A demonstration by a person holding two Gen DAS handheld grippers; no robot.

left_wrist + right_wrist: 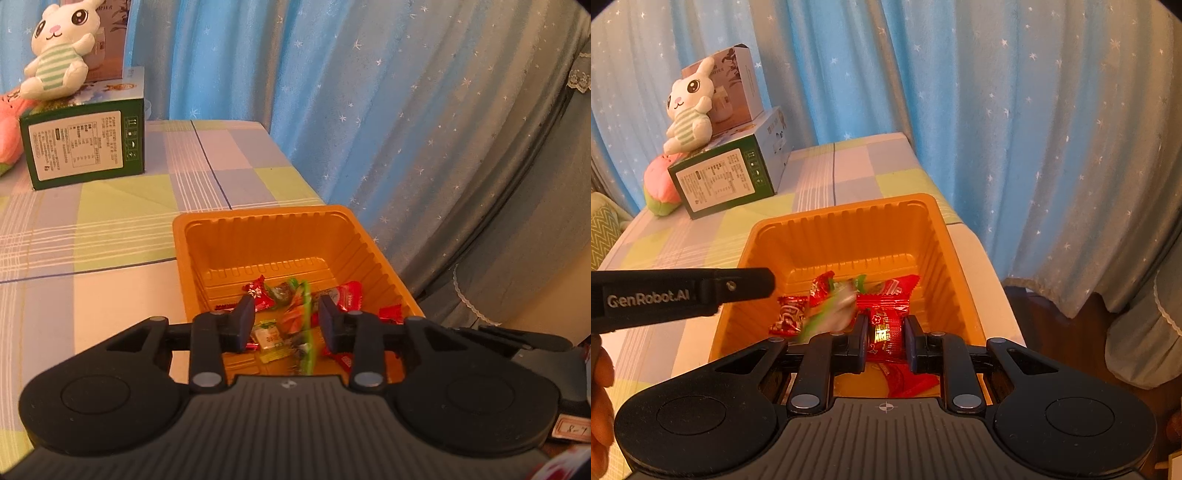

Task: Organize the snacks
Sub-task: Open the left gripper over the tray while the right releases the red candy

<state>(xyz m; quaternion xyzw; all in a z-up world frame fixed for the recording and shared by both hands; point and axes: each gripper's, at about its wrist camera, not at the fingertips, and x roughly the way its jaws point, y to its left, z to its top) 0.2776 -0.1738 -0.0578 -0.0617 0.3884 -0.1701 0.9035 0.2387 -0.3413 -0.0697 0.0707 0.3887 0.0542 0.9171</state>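
Right tongs, low centre of the right wrist frame, clenched on a red snack packet, long axis running up-down in frame, above the orange tray. Left tongs, low centre of the left wrist frame, released, with a blurred green wrapper between the fingers, streak near vertical. Several red and green packets in one tray on the checked table; exact count unclear. One plush rabbit, upper left.
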